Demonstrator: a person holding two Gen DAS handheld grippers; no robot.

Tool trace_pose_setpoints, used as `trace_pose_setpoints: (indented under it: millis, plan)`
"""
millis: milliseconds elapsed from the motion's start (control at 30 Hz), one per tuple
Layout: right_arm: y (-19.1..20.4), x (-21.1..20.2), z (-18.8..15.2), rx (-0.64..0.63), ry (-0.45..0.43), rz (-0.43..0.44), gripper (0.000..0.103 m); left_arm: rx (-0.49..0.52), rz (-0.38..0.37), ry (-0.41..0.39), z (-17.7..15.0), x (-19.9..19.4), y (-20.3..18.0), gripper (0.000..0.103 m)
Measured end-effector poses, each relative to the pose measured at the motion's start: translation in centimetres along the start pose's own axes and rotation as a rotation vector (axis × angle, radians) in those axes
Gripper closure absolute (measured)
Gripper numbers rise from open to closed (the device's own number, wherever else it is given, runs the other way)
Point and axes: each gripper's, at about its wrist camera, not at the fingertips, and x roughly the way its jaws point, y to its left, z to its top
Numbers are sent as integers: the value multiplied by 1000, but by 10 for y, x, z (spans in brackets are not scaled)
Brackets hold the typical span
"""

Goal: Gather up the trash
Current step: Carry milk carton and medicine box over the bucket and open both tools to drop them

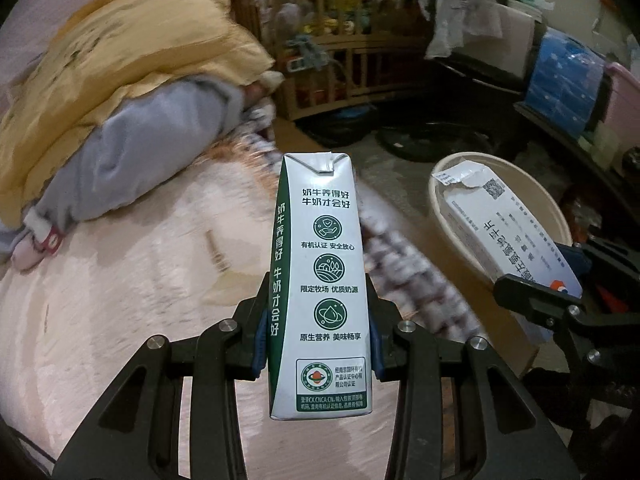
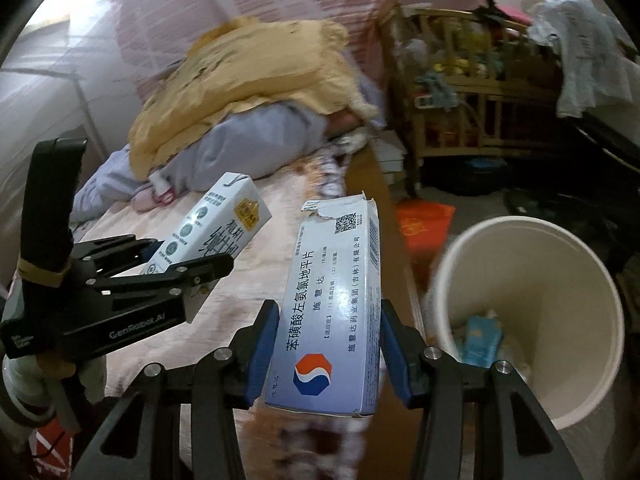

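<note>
Carton [image 1: 320, 280] rectangular, glossy, in L claw [image 1: 316, 336]

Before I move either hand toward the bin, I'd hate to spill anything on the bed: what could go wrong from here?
1. The left gripper pinches the milk carton only near its base, so it could tip out.
2. The right gripper holds the medicine box beside the white bin; both hands crowding that one opening could collide.

Dim indoor light, motion-blurred bkgd, fisheye-warped edges.
</note>
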Motion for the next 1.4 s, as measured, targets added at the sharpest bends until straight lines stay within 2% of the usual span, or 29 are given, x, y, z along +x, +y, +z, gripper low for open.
trace_pose_setpoints:
  millis: [367, 767, 1067, 1400]
  plan:
    - [-72, -18, -13, 93, -8, -91, 55, 72, -64, 14, 22, 25, -71, 67]
    - [-138, -12, -26, 177, 15, -155, 55, 109, -86, 47, 38, 64, -114, 67]
    - [-168, -8, -33, 237, 11, -173, 55, 124, -115, 69, 49, 87, -135, 67]
    - [-183, -4, -36, 274, 1, -190, 55, 112, -133, 101, 52, 107, -151, 66]
